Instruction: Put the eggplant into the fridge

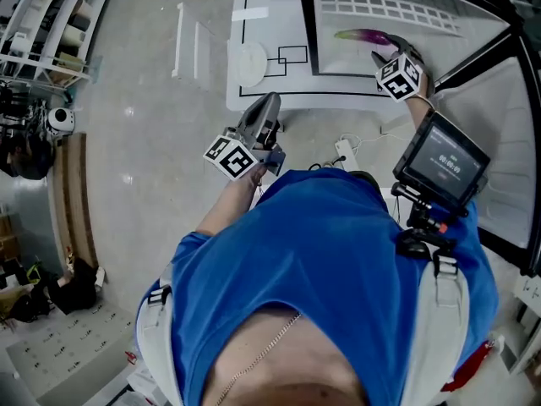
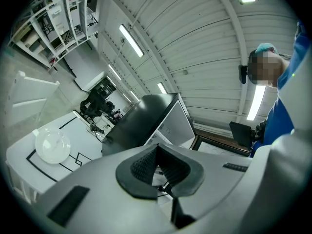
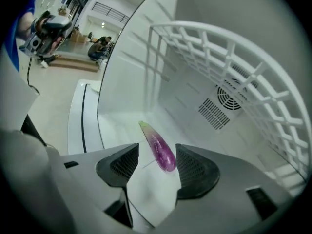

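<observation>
A purple eggplant (image 3: 160, 149) with a green stem lies on the white floor of the open fridge (image 3: 195, 96); it also shows in the head view as the eggplant (image 1: 365, 37) under the wire shelf. My right gripper (image 3: 154, 165) is open inside the fridge, its jaws either side of the eggplant's near end without touching it. In the head view the right gripper (image 1: 390, 60) reaches into the fridge (image 1: 397, 24). My left gripper (image 2: 157, 167) is shut with nothing in it, held low near the body as the left gripper (image 1: 260, 117) shows.
A white wire shelf (image 3: 234, 72) hangs above the eggplant, with a vent grille (image 3: 214, 112) on the back wall. A white table (image 1: 254, 83) with black lines and a white plate (image 1: 248, 63) stands left of the fridge. The fridge door (image 1: 499, 150) is open at right.
</observation>
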The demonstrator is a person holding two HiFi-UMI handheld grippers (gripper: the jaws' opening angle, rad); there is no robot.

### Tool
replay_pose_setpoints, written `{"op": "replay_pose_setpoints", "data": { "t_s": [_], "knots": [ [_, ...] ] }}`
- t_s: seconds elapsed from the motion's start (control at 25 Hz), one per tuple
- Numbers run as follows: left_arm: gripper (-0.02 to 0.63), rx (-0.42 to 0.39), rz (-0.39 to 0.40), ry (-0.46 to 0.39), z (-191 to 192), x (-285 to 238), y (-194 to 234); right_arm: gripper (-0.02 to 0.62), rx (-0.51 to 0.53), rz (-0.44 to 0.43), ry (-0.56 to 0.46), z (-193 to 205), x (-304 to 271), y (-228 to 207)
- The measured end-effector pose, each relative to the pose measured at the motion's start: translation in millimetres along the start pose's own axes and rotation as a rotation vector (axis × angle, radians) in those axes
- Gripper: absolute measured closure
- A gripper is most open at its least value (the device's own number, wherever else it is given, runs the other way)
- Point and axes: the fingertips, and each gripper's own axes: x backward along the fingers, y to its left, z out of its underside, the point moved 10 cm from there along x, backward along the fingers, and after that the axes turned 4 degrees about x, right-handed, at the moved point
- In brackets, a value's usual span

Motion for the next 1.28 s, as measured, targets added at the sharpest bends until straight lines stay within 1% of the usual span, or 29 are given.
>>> {"op": "replay_pose_setpoints", "data": {
  "t_s": [0.24,0.36,0.44,0.56,0.6,0.68,0.8,1.04,1.28],
  "knots": [
    [0.597,-0.022,0.032,0.039,7.6,-21.1,16.1,0.356,-0.23,0.058,-0.11,0.9,28.0,20.2],
    [0.598,-0.057,0.058,0.063,4.2,-31.5,19.5,0.357,-0.326,0.067,-0.172,-7.7,45.6,28.6],
    [0.597,-0.081,0.086,0.083,4.9,-29.2,10.8,0.357,-0.396,0.075,-0.219,-12.4,71.3,40.9],
    [0.597,-0.1,0.138,0.126,12.9,-13.6,-16.0,0.357,-0.495,0.092,-0.288,-14.0,126.2,70.6],
    [0.597,-0.101,0.154,0.14,15.7,-8.3,-24.3,0.357,-0.516,0.101,-0.307,-14.4,143.3,80.4],
    [0.597,-0.094,0.182,0.158,19.6,0.0,-35.8,0.417,-0.545,0.124,-0.342,-17.0,170.8,95.8],
    [0.597,-0.085,0.21,0.178,22.5,10.5,-46.1,0.433,-0.579,0.152,-0.384,-23.3,202.2,112.9],
    [0.598,-0.067,0.252,0.213,26.8,37.5,-65.8,0.486,-0.66,0.196,-0.437,-36.2,261.9,149.3],
    [0.598,-0.049,0.272,0.241,44.2,56.6,-77.6,0.536,-0.709,0.223,-0.437,-35.1,299.6,188.7]
  ]
}}
